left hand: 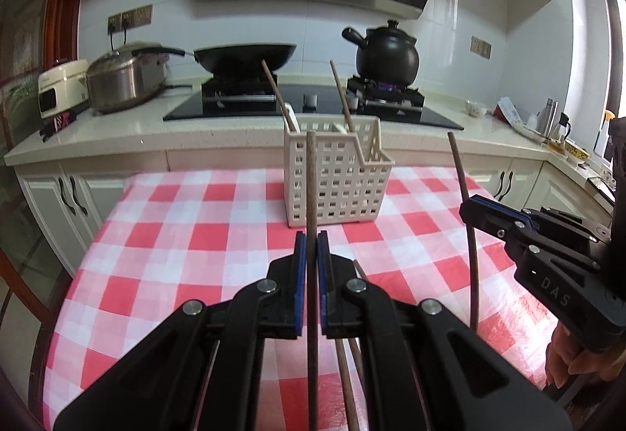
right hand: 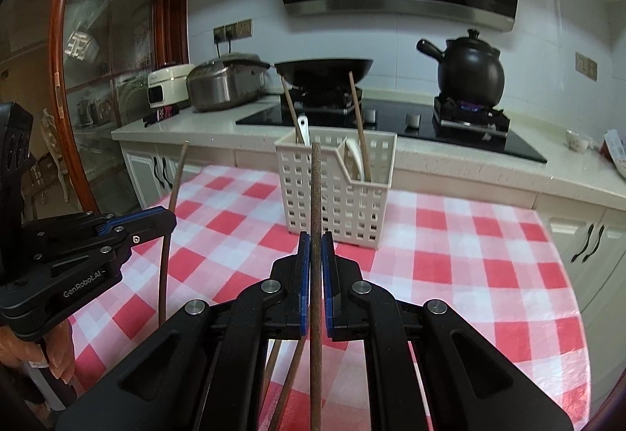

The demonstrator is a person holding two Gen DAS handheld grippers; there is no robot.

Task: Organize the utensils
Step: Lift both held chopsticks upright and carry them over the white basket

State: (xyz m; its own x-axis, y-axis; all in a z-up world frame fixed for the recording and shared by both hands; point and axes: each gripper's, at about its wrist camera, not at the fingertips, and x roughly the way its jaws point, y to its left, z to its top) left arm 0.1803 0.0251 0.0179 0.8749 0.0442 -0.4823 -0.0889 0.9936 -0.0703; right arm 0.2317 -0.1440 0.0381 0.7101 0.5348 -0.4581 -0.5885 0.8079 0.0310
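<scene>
On the checked cloth of the counter (left hand: 164,235) stood the white basket (left hand: 336,180), already holding two chopsticks and a pale spoon that leaned out of its compartments. Nearer to me, each gripper was clenched on a single brown chopstick, held roughly upright. The left gripper (left hand: 312,239) pinched the left chopstick (left hand: 311,176) between its blue pads, jaws drawn in until only the stick kept them apart. The right gripper (right hand: 315,239) held the right chopstick (right hand: 315,188) the same way. More sticks lay on the cloth beneath them, close to the near edge.

The risk, I judged, lay in the narrow grip: a thin round stick held at one spot could swivel or slide between the pads, then catch the basket's rim instead of dropping in. The basket looked light, so a nudge might tip it or push it along the cloth. With both grippers close together, the two sticks could also knock against each other.
</scene>
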